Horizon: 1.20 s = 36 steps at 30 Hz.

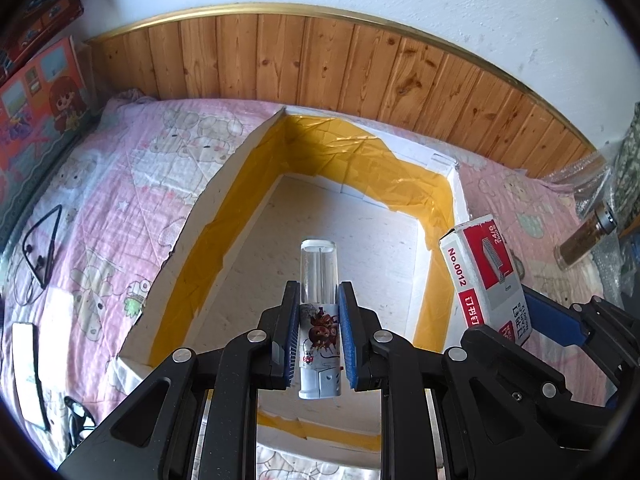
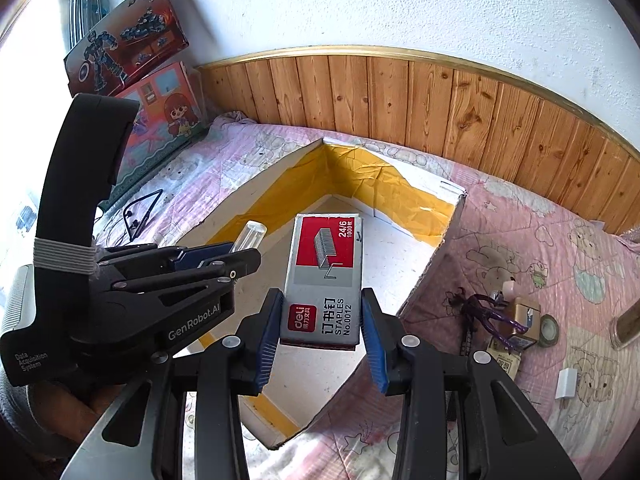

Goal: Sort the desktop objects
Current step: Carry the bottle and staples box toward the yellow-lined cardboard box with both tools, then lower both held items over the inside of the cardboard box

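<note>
My left gripper (image 1: 319,312) is shut on a glue stick (image 1: 320,316) with a clear cap and a cartoon label, held above the open white box with yellow tape (image 1: 256,184). My right gripper (image 2: 322,320) is shut on a red and grey staples box (image 2: 324,276), also held over the white box (image 2: 400,184). The staples box (image 1: 486,272) and the right gripper show at the right of the left wrist view. The left gripper with the glue stick's cap (image 2: 250,236) shows at the left of the right wrist view.
The white box lies on a pink cartoon quilt (image 1: 132,184). A black cable (image 1: 42,248) and a white device (image 1: 26,372) lie to the left. A small carton (image 2: 524,316), tape roll (image 2: 548,330), purple cord (image 2: 484,312) and white block (image 2: 567,384) lie right. Toy boxes (image 2: 124,48) stand by the wall.
</note>
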Motion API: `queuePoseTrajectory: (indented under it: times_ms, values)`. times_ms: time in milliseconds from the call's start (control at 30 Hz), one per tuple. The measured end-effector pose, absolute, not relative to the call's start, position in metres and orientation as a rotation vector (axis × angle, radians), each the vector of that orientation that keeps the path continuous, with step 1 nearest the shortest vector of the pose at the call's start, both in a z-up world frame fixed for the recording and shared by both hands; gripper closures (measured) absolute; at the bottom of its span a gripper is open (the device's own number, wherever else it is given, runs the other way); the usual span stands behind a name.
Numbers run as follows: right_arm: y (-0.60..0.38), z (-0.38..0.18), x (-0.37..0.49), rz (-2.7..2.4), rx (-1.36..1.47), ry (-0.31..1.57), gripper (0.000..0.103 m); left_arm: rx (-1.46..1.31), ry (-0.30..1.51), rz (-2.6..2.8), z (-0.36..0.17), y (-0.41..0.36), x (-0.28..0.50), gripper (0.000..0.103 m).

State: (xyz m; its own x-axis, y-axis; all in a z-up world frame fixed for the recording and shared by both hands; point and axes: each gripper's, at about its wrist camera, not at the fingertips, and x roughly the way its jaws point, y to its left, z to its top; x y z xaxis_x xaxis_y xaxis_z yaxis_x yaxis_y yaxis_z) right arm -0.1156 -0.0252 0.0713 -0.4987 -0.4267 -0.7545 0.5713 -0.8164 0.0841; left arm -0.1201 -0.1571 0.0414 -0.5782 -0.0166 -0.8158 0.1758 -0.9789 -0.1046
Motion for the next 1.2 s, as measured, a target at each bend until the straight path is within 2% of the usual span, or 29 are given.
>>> queuePoseTrajectory:
  times_ms: [1200]
  values:
    - [-0.058,0.033,-0.190,-2.219,1.203,0.406,0.063,1.587,0.177,-2.550,0.009,-0.177,-0.202,0.083]
